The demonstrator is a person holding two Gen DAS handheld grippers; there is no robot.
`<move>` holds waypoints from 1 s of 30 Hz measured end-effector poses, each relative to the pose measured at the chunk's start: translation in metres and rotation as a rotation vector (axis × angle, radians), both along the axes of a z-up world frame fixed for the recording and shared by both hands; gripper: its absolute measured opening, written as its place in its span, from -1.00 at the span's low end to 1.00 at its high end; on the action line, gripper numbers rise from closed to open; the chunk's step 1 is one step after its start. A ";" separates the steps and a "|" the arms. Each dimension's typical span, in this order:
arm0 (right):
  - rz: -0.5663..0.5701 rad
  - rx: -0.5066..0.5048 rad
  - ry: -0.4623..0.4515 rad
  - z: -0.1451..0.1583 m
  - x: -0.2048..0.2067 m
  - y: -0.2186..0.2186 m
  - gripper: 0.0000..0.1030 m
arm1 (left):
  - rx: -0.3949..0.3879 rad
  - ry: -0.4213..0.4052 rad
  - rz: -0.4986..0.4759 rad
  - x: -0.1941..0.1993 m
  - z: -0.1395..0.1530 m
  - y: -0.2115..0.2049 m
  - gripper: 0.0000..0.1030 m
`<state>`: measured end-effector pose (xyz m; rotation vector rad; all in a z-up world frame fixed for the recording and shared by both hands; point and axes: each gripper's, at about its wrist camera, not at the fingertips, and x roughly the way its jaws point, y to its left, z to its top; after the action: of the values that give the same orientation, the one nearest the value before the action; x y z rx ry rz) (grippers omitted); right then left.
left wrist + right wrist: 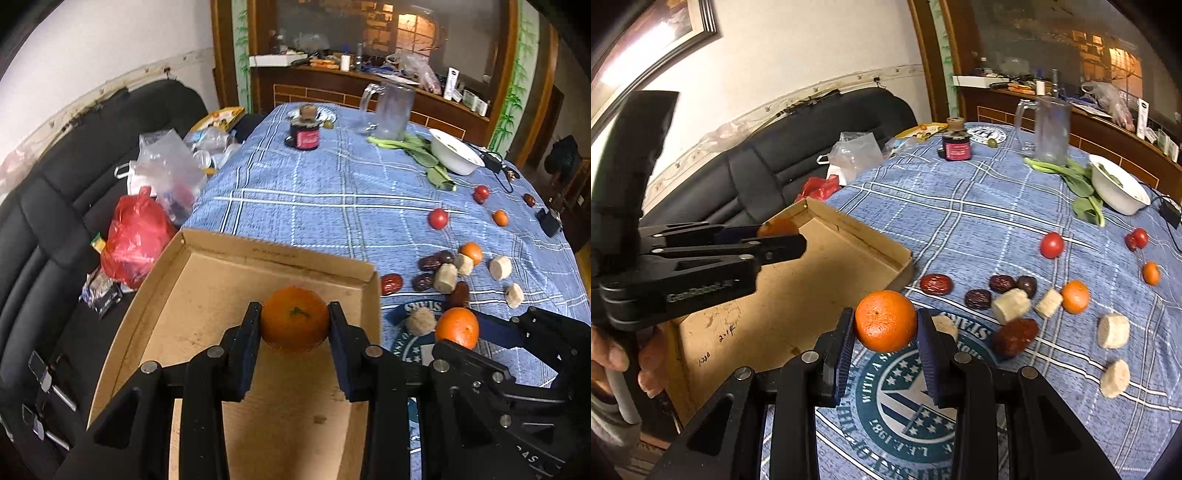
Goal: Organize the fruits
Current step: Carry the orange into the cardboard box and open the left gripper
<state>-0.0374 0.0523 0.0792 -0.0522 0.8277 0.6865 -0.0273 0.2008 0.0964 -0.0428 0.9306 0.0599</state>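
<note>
Left tongs [294, 325]: closed on an orange [294, 320], held above the cardboard box [207, 295], whose floor shows no fruit yet. Right tongs [885, 328]: closed on a second orange [885, 320], held over the surface [960, 221] just beside the box's near corner. Left to be sorted, by this showing: small oranges [1075, 296], tomatoes [1052, 245], red dates [936, 284] and pale cut chunks [1011, 305], scattered on the cloth to the right, so the task is judged barely begun.
</note>
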 end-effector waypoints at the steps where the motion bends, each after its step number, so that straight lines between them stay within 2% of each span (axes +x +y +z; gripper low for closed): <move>1: 0.003 0.004 0.002 0.000 0.001 0.002 -0.30 | -0.005 0.006 0.005 0.002 -0.002 0.003 -0.33; 6: 0.025 0.013 0.008 -0.001 0.010 0.019 -0.29 | -0.037 0.039 0.030 0.011 -0.015 0.018 -0.33; 10: 0.060 0.002 0.012 -0.003 0.016 0.039 -0.29 | -0.020 0.055 0.062 0.014 -0.023 0.030 -0.33; 13: 0.090 -0.008 0.022 -0.009 0.023 0.055 -0.29 | -0.042 0.075 0.082 0.018 -0.030 0.040 -0.33; 27: 0.155 -0.094 0.070 -0.045 0.042 0.096 -0.29 | 0.008 0.104 0.155 0.022 -0.052 0.053 -0.31; 28: 0.154 -0.098 0.069 -0.046 0.042 0.097 -0.28 | 0.011 0.103 0.156 0.022 -0.052 0.052 -0.27; 30: 0.152 -0.100 0.049 -0.047 0.040 0.098 -0.27 | 0.023 0.092 0.166 0.021 -0.052 0.052 0.22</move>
<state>0.0029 0.1503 0.0318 -0.1910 0.9108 0.7918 -0.0067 0.2529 0.0446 -0.0970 1.0163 0.2279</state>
